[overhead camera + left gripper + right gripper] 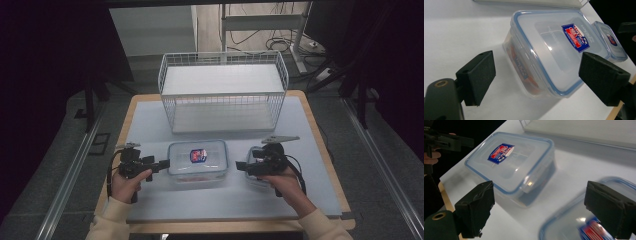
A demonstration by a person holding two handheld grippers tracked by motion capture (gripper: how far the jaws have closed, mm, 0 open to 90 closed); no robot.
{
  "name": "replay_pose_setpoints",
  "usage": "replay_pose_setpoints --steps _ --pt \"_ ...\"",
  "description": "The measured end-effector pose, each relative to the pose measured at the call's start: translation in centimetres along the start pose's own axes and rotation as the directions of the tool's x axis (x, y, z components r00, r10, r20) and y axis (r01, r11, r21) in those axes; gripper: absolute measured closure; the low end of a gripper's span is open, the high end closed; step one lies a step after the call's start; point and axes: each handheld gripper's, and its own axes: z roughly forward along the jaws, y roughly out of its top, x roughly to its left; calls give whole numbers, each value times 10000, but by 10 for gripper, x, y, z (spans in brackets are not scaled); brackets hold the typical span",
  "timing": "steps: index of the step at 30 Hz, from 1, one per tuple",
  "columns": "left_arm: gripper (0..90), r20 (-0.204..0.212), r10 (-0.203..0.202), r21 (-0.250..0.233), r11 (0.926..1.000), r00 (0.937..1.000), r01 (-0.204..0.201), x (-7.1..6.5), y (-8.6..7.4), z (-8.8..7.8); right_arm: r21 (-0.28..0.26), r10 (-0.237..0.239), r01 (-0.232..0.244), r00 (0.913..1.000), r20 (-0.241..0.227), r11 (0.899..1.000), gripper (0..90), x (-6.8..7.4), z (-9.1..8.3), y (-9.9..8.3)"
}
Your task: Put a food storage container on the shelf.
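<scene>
A large clear lunch box (pixel 196 157) with a blue-rimmed lid and a red-and-blue sticker lies in the middle of the table. Something orange-red shows through its side wall. My left gripper (pixel 162 164) is level at its left end, open. In the left gripper view the box (pixel 554 50) lies just ahead of the wide-apart pads (pixel 477 75), which do not touch it. My right gripper (pixel 240 166) is open to the right of the box and hovers over a smaller lidded box (pixel 256 170). The right gripper view shows both boxes, large (pixel 511 162) and small (pixel 574 225).
A white wire basket (pixel 222 90) stands at the back of the grey-blue board (pixel 150 120), open side facing me. The board sits on a wooden table with dark floor and rails around it. There is bare board between the boxes and the front edge.
</scene>
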Motion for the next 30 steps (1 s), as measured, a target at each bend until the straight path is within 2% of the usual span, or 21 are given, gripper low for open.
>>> replay_pose_setpoints --steps 2,6,12,15,23,26,28,30 --pt "140 184 -105 116 9999 9998 102 1 2 6 221 90 -89 10000 -24 9997 92 2 10 5" --pt "140 264 -182 308 9994 9995 174 3 3 14 593 515 -506 9986 -139 9970 92 0 27 13" --pt "141 455 -473 323 9984 9978 458 8 5 19 1165 968 -928 9949 -292 9888 94 -3 49 23" --pt "142 451 -473 393 9982 9979 455 9 5 20 1451 1101 -1054 9936 -244 9838 99 -3 59 27" --pt "143 501 -426 530 9978 9978 400 10 4 23 2052 1665 -1552 9853 -388 9663 114 -4 78 29" --pt "144 556 -458 553 9976 9974 428 10 4 24 2272 1760 -1628 9836 -390 9601 129 -3 83 31" --pt "146 594 -477 559 9975 9971 443 10 4 24 2314 1756 -1614 9836 -417 9594 133 -3 84 31" --pt "146 647 -498 630 9970 9967 457 11 4 27 2568 1876 -1725 9816 -353 9509 135 -1 89 31"
